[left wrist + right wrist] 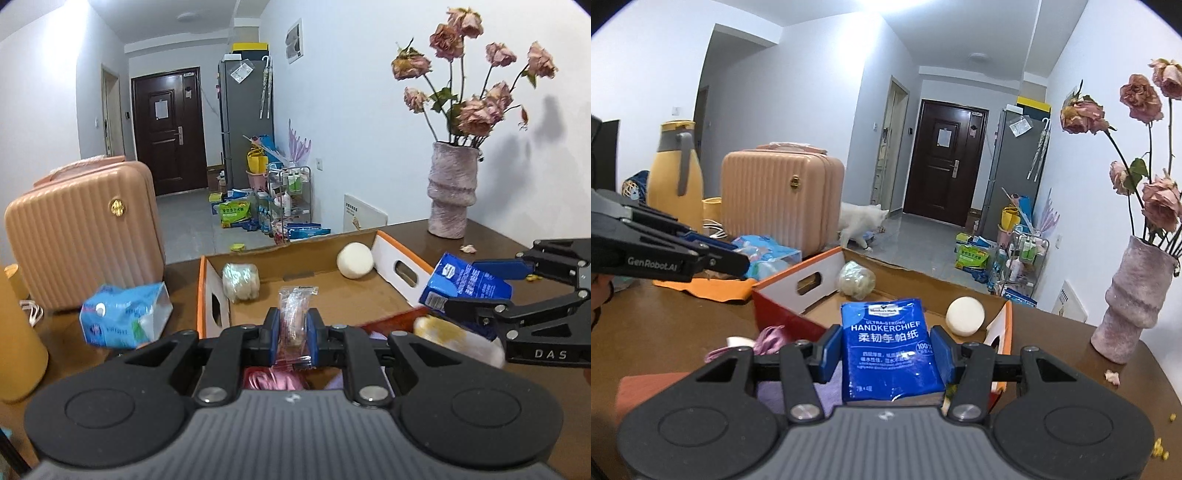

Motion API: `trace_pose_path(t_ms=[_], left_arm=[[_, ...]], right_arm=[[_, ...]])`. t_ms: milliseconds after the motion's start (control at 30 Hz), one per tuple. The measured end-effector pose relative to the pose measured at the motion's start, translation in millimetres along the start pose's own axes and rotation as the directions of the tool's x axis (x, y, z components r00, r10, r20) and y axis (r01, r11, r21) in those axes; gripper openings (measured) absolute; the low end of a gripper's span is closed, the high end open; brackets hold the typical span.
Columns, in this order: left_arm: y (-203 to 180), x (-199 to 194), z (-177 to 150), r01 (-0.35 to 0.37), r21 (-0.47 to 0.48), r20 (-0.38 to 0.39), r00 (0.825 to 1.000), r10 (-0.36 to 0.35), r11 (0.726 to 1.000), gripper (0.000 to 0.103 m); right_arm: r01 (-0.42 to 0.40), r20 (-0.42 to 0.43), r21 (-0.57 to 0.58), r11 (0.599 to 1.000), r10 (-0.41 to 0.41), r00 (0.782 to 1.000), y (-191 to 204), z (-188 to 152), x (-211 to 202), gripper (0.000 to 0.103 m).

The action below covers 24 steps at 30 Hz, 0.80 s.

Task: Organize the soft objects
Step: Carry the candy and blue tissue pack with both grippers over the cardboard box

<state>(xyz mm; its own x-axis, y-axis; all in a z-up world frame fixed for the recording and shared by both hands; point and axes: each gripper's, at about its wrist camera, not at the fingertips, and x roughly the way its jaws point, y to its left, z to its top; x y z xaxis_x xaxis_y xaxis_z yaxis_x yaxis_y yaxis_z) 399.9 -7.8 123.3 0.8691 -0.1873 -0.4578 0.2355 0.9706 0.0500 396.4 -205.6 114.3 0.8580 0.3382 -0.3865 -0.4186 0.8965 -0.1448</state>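
Right hand-held gripper (pixel 884 352) clamps "HANDKERCHIEF" pack (pixel 888 350).

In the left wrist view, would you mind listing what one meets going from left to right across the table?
Pink suitcase → light blue tissue pack → plastic-wrapped bundle in the cardboard box → clear sachet in the left gripper → white ball → blue handkerchief pack in the right gripper.
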Motion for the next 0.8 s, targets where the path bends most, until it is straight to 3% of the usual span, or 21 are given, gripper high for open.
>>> trace_pose_path(t_ms=[433,567,800], left_arm=[[29,111,44,0.064,0.024,-0.107,0.992,-0.062,0.998,0.016],[35,157,61,0.092,-0.006,-0.18,0.979,-0.091,0.996,0.016],[36,233,71,0.059,-0.031,-0.301,0.952,-0.065,0.998,0.016]], right_arm=[[-0.028,-0.076,-0.045,0.999,0.025,0.997,-44,33,104,0.051],[-0.071,-0.125,-0.03,0.997,0.067,0.99,-55,48,145,0.051],[-0.096,-0.241,0.016,0.995,0.097,0.966,-67,63,226,0.051]])
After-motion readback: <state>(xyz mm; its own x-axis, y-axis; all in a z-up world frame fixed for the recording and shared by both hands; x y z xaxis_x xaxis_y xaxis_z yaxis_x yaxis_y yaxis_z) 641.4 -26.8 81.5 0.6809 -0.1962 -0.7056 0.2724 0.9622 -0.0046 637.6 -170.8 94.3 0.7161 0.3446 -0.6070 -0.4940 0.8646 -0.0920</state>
